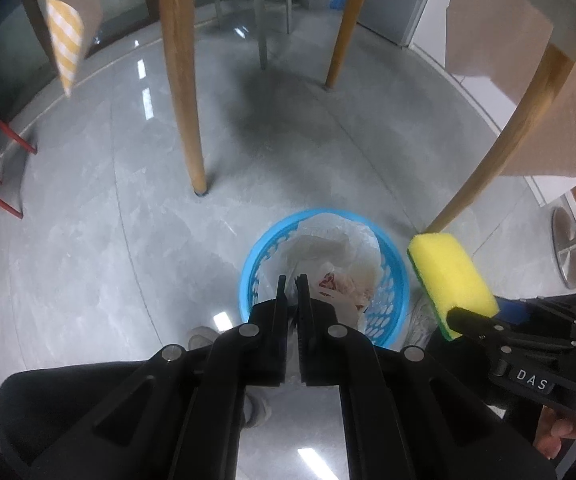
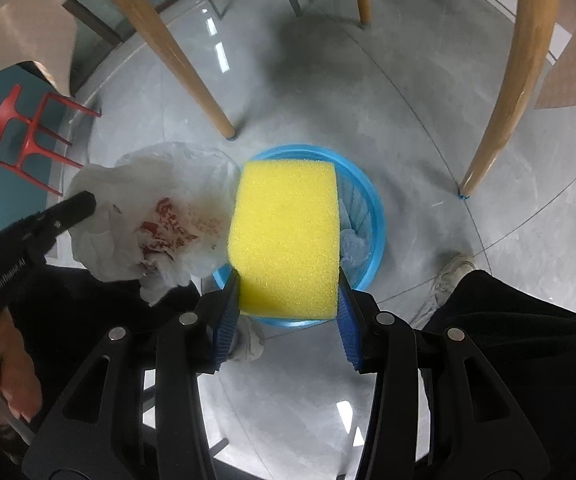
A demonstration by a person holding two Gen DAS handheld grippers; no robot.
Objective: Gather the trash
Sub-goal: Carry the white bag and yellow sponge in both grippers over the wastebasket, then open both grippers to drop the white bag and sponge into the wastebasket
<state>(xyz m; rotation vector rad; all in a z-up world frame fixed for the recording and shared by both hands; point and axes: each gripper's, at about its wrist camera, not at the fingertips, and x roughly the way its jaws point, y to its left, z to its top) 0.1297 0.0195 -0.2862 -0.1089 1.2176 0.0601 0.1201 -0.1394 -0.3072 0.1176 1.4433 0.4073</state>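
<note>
A blue plastic basket [image 1: 396, 280] stands on the grey floor; it also shows in the right wrist view [image 2: 374, 208]. My left gripper [image 1: 292, 280] is shut on a crumpled white plastic bag with red print [image 1: 340, 284] and holds it over the basket; in the right wrist view the bag [image 2: 155, 216] hangs left of the basket. My right gripper [image 2: 288, 272] is shut on a yellow sponge [image 2: 285, 236] with a green underside, held above the basket's near rim. The sponge [image 1: 448, 276] shows right of the basket in the left wrist view.
Wooden table legs [image 1: 181, 80] [image 2: 504, 92] stand around the basket. A red stool [image 2: 27, 136] is at the left by a teal wall. A green chair [image 1: 263, 12] stands beyond. The person's black trousers and a shoe [image 2: 448, 280] are close below.
</note>
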